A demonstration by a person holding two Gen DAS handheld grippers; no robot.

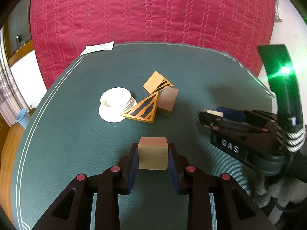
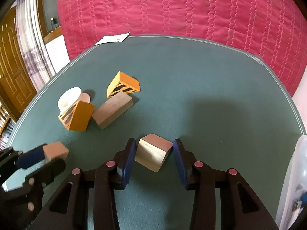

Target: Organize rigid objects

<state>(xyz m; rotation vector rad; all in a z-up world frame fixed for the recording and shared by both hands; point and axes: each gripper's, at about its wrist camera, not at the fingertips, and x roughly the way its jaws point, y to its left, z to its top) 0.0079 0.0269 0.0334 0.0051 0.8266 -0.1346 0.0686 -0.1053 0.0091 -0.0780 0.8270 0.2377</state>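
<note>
In the left wrist view a pale wooden cube (image 1: 153, 153) sits square between the blue pads of my left gripper (image 1: 153, 156), which is shut on it just above the green table mat (image 1: 76, 134). My right gripper (image 2: 154, 153) holds a second wooden cube (image 2: 153, 152) turned corner-wise, with both pads touching its corners. Each gripper also shows in the other's view: the right gripper (image 1: 211, 116) at the right, the left gripper (image 2: 51, 154) at the lower left with its cube (image 2: 55, 151).
A white bowl on a saucer (image 1: 115, 99), two orange striped wedges (image 1: 143, 109) (image 1: 157, 82) and a brown block (image 1: 167, 101) cluster mid-table. A paper slip (image 1: 97, 48) lies at the far edge by a red quilt (image 1: 153, 9). A clear plastic bin (image 2: 295, 182) stands at the right.
</note>
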